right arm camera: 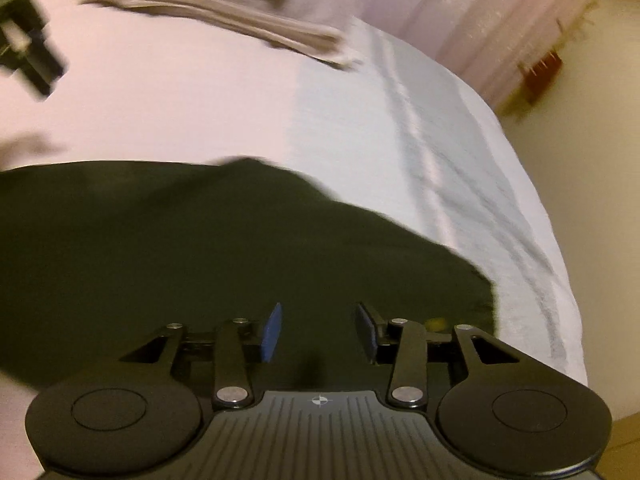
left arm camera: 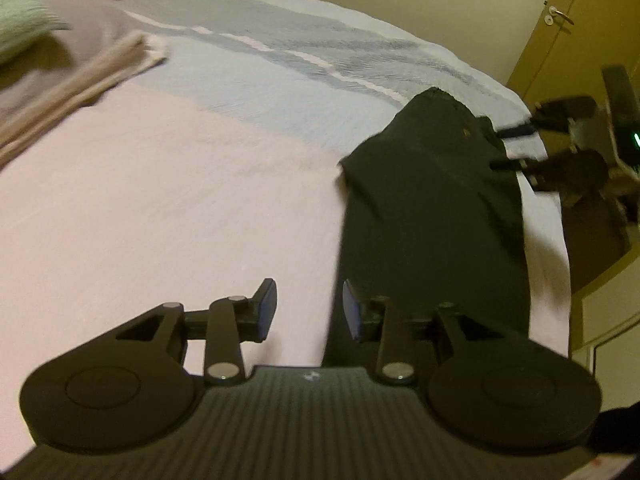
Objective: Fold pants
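Black pants (left arm camera: 432,200) lie stretched along the right side of the bed, and in the right wrist view the pants (right arm camera: 200,248) fill the lower half. My left gripper (left arm camera: 310,308) is open just above the near end of the pants, its right finger over the cloth's left edge and nothing between its fingers. My right gripper (right arm camera: 320,332) is open over the wider end of the pants. From the left wrist view the right gripper (left arm camera: 510,147) sits at the far end of the pants with its fingers spread. The left gripper (right arm camera: 24,48) shows blurred at the top left.
The bed sheet (left arm camera: 160,220) is pink, with a blue-grey striped part (right arm camera: 420,160) beyond. A folded beige stack (left arm camera: 80,76) and a green pillow (left arm camera: 20,12) lie at the far side. The bed edge drops off near a door (left arm camera: 560,20). Pink curtains (right arm camera: 460,20) hang behind.
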Demonstrator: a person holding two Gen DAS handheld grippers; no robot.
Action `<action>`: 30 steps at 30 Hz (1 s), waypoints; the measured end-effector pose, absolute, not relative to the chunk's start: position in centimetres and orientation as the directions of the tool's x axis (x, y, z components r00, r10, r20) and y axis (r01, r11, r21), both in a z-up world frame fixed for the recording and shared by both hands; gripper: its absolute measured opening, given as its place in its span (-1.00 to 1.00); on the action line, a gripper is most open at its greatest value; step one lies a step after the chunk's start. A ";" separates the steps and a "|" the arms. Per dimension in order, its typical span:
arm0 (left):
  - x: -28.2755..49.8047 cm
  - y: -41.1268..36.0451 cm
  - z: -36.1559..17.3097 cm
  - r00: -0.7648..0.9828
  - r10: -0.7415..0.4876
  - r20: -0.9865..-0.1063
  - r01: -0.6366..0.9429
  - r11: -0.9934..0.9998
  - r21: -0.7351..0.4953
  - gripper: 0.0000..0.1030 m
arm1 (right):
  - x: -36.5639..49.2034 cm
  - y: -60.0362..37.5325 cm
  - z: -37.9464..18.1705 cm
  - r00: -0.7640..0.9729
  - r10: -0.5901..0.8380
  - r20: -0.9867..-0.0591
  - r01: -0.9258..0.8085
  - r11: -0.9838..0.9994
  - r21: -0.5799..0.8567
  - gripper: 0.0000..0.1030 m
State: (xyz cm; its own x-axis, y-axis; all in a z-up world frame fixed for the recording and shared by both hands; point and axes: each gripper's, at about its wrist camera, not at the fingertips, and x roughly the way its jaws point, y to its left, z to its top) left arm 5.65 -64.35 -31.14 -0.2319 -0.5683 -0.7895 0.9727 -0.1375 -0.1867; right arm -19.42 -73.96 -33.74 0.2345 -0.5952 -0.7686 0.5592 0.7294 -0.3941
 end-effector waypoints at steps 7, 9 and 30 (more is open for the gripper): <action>3.0 -74.6 -34.4 -0.296 -0.525 -0.798 0.952 -0.097 -0.289 -0.39 | -21.5 -89.2 -35.2 0.287 -0.495 -0.820 0.547 0.788 -0.284 -0.26; 2.8 -76.3 -35.2 -0.325 -0.508 -0.798 0.941 -0.093 -0.324 -0.39 | -21.6 -90.6 -36.5 0.267 -0.459 -0.848 0.513 0.812 -0.278 -0.26; 7.1 -80.5 -40.8 -0.681 -0.508 -0.527 0.625 -0.027 -0.781 -0.96 | -21.2 -87.4 -35.7 0.234 -0.483 -0.844 0.480 0.812 -0.332 0.03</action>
State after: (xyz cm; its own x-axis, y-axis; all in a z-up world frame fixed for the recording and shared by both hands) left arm 7.06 -80.47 -40.85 -0.6812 -0.5080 -0.5272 0.6245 -0.0274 -0.7805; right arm -21.19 -87.39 -35.65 0.2337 -0.4833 -0.8437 0.4796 0.8121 -0.3324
